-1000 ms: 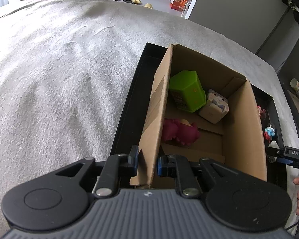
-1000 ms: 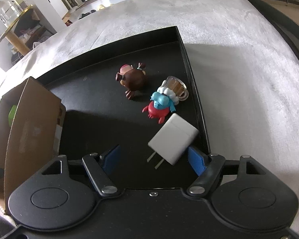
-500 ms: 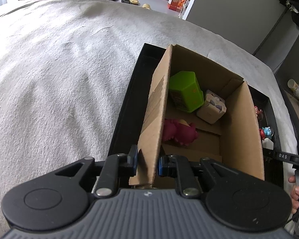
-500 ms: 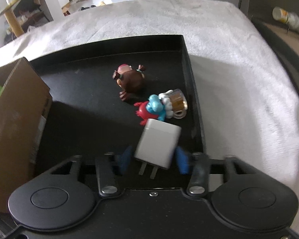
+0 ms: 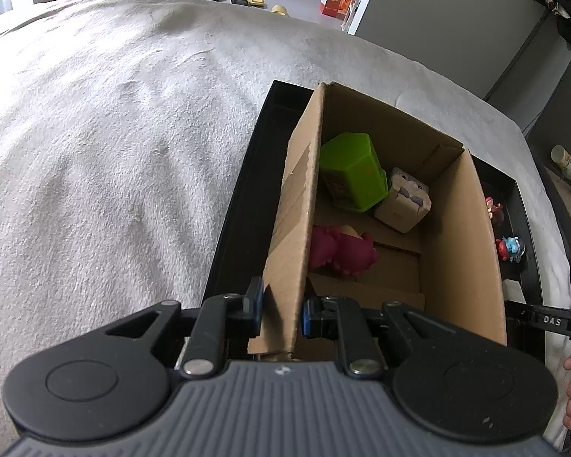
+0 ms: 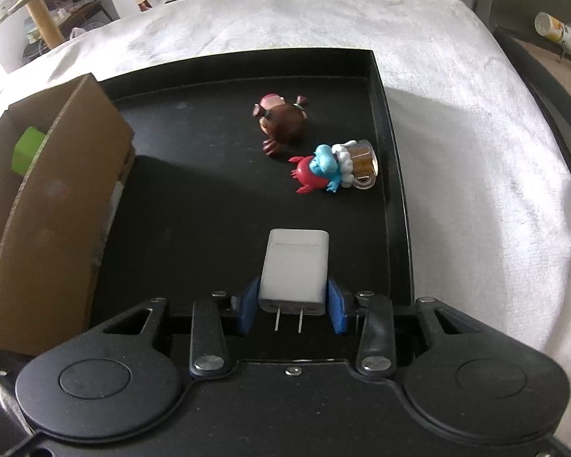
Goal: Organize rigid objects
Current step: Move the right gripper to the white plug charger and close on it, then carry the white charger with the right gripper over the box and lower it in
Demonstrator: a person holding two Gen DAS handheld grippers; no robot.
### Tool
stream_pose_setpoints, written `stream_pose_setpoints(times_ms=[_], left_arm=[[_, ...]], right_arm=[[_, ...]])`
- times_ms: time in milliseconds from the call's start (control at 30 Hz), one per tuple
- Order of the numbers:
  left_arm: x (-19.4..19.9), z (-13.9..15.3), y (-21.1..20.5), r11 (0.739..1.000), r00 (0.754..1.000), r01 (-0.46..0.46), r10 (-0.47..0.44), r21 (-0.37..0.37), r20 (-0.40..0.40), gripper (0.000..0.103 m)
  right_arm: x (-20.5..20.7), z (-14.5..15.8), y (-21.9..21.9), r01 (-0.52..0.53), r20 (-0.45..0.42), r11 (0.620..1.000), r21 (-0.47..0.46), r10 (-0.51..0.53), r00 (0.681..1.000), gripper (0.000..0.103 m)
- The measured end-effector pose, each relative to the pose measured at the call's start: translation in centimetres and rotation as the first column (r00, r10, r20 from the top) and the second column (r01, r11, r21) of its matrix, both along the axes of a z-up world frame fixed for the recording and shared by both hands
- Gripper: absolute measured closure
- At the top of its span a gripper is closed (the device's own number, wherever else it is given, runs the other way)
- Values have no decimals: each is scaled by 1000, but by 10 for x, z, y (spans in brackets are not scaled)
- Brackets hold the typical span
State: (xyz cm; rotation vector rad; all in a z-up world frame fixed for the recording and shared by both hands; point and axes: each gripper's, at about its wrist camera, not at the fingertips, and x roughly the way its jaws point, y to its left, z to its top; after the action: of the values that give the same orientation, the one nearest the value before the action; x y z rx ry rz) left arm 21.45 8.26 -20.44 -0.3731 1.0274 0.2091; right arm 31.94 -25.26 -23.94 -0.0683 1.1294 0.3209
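My left gripper (image 5: 281, 314) is shut on the near left wall of a cardboard box (image 5: 297, 228) that stands on a black tray (image 5: 243, 190). Inside the box lie a green block (image 5: 352, 175), a small tan figure box (image 5: 403, 203) and a magenta toy (image 5: 342, 253). My right gripper (image 6: 293, 304) is shut on a white plug charger (image 6: 295, 264), prongs toward the camera, held above the tray (image 6: 209, 205). A brown figure (image 6: 281, 123), a red-and-blue figure (image 6: 318, 169) and a tiny mug (image 6: 363, 160) lie on the tray.
The tray rests on a white towel-like cover (image 5: 114, 133). The box's side (image 6: 49, 205) rises at the left of the right wrist view. A dark ledge with a paper cup (image 6: 559, 36) is at the far right. Furniture and shoes stand beyond the bed.
My right gripper closed on the white charger, turned it straight and lifted it off the tray. My left gripper keeps its hold on the box wall.
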Motion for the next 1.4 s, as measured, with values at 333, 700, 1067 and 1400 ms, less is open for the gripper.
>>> stream_pose_setpoints(times_ms=[333, 700, 1067, 1400], left_arm=[[1, 0, -1, 1000, 1000, 3, -3, 1, -4, 86], [-1, 0, 1, 1000, 1000, 3, -3, -7, -1, 86], [-1, 0, 0, 1000, 1000, 4, -4, -8, 0, 86], [-3, 1, 0, 1000, 1000, 10, -10, -11, 6, 85]], right_arm=[[-9, 20, 8, -44, 21, 999, -10, 44, 999, 67], [-16, 58, 19, -99, 75, 995, -26, 101, 992, 67], [-19, 94, 41, -155, 132, 987, -32, 158, 979, 67], [-23, 116, 68, -206, 169, 978, -32, 209, 963, 67]])
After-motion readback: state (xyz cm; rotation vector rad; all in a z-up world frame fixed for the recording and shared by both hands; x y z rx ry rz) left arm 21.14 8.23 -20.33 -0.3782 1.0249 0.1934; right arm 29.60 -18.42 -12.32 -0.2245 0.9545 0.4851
